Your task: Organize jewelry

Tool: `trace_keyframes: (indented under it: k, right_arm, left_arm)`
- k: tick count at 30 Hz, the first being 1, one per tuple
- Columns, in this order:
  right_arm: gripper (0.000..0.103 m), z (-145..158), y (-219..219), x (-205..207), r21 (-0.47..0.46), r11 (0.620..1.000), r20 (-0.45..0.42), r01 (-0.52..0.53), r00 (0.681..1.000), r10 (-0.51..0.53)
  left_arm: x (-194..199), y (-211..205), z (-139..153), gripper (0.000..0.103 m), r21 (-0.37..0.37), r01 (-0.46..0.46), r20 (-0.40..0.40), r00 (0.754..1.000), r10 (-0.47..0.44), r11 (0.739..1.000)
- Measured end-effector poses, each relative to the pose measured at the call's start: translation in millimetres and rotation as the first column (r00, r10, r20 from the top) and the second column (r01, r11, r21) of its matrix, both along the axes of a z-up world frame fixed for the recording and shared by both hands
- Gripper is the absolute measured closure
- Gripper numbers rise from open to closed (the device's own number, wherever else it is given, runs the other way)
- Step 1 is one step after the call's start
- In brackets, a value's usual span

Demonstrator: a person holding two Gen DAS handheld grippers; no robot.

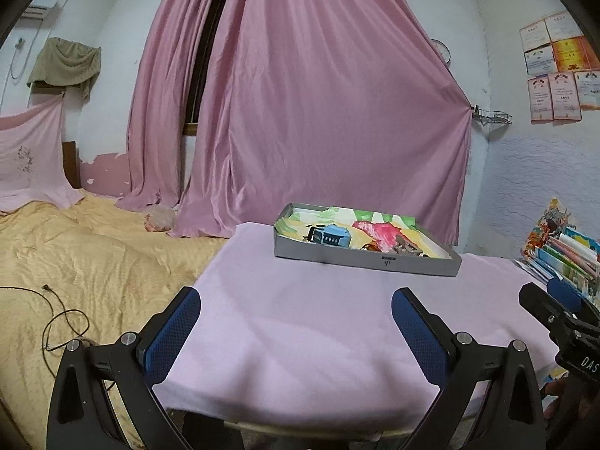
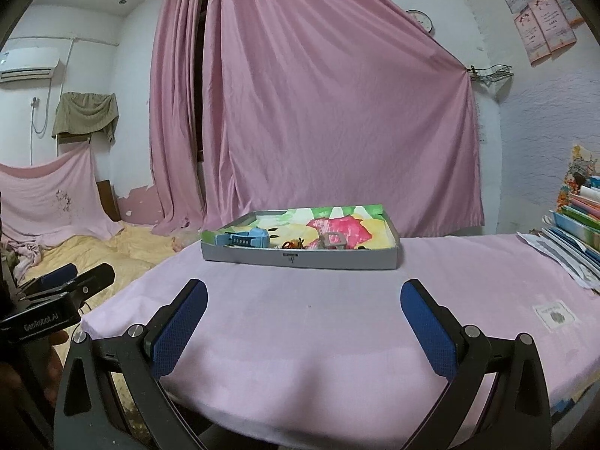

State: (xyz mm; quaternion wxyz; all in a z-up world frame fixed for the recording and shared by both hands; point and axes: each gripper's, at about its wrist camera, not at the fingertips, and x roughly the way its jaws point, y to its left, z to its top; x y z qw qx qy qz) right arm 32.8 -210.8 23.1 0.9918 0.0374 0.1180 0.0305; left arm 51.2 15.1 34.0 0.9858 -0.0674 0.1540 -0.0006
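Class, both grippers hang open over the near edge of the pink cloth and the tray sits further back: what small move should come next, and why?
Probably bring the right gripper forward toward the grey tray. Both it and the left gripper are open and empty, and the blue watch and other pieces lie beyond the fingertips.

A tabletop (image 2: 337,318) draped in a pale pink cloth (image 1: 300,318) carries a shallow grey tray (image 2: 300,258) toward its far side, a stack of books and papers (image 2: 577,232) at its right edge, and a small white label (image 2: 557,317) nearby.
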Motion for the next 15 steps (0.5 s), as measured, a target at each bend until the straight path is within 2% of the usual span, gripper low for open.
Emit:
trace_keyframes:
  k: [4, 15]
  right_arm:
    - [0.002, -5, -4, -15, 0.019, 1.000, 0.006, 0.011, 1.000, -0.011]
    - [0.002, -10, -6, -14, 0.022, 1.000, -0.014, 0.002, 1.000, -0.001]
  left_arm:
    - [-11, 0, -5, 0.001, 0.008, -0.007, 0.007, 1.000, 0.007, 1.000]
    - [-17, 1, -8, 0.001, 0.029, -0.010, 0.014, 1.000, 0.009, 1.000]
